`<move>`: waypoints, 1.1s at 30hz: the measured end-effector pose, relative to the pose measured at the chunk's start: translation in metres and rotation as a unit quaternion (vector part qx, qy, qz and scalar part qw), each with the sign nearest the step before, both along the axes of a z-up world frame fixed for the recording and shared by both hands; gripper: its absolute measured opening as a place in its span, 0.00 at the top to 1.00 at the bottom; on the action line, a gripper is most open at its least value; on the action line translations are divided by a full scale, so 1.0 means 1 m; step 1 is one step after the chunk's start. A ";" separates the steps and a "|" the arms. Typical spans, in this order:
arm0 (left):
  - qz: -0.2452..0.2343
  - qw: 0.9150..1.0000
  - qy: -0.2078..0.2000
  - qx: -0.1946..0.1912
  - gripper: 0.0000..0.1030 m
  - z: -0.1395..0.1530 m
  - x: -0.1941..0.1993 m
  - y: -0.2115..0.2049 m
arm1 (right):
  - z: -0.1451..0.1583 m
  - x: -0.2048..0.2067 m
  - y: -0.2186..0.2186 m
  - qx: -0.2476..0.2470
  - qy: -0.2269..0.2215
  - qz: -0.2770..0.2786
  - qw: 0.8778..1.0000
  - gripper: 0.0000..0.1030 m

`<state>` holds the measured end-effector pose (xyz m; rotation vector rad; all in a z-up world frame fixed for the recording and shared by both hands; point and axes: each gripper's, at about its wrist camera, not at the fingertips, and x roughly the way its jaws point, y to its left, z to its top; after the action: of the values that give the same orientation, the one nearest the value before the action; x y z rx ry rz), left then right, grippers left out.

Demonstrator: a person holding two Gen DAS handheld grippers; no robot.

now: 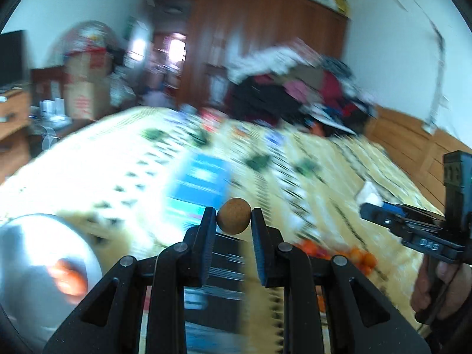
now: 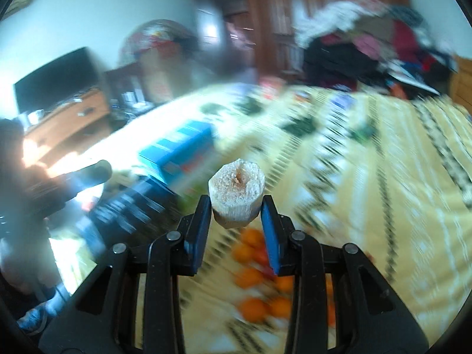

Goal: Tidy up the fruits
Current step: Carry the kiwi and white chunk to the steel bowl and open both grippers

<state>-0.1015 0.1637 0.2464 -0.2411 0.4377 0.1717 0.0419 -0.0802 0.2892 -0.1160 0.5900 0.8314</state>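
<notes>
Two grippers each carry a fruit above the bed (image 1: pixel 324 177): the left gripper (image 1: pixel 233 221) is clamped on a small round brown fruit (image 1: pixel 234 216), pinched only at its sides, so a jolt could roll it out; the right gripper (image 2: pixel 236 215) grips a pale, rough-cut chunk (image 2: pixel 236 193), crumbly-looking and perhaps apt to break. Below the right gripper lie oranges (image 2: pixel 250 277); a metal bowl (image 1: pixel 35 236) sits low left of the left gripper. Motion blur smears everything beyond the fingers, and the bowl's contents are unclear.
</notes>
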 end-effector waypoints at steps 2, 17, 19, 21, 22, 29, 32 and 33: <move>0.052 0.999 -0.007 0.008 0.77 0.012 -0.027 0.037 | 0.010 -0.006 0.030 0.011 -0.001 0.033 0.999 0.66; 0.248 0.967 0.040 -0.028 0.77 -0.036 -0.148 0.191 | -0.004 -0.078 0.246 -0.014 0.057 0.242 0.969 0.66; 0.246 0.967 0.048 -0.037 0.77 -0.044 -0.148 0.195 | -0.010 -0.087 0.257 -0.031 0.060 0.252 0.965 0.66; 0.244 0.966 0.064 -0.049 0.77 -0.053 -0.148 0.196 | -0.015 -0.092 0.264 -0.046 0.069 0.259 0.962 0.66; 0.245 0.966 0.068 -0.055 0.77 -0.057 -0.148 0.199 | -0.017 -0.095 0.269 -0.054 0.073 0.260 0.961 0.66; 0.245 0.960 0.105 -0.085 0.77 -0.081 -0.150 0.215 | -0.040 -0.107 0.289 -0.091 0.105 0.267 0.954 0.66; 0.241 0.958 0.124 -0.091 0.77 -0.091 -0.145 0.218 | -0.052 -0.117 0.299 -0.108 0.118 0.272 0.949 0.66; 0.240 0.958 0.129 -0.094 0.77 -0.094 -0.144 0.219 | -0.058 -0.119 0.301 -0.114 0.125 0.274 0.947 0.66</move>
<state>-0.2451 0.3831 0.1529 -0.5148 0.6527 0.6449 -0.0767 0.2209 0.2315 -0.4033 0.9143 1.3266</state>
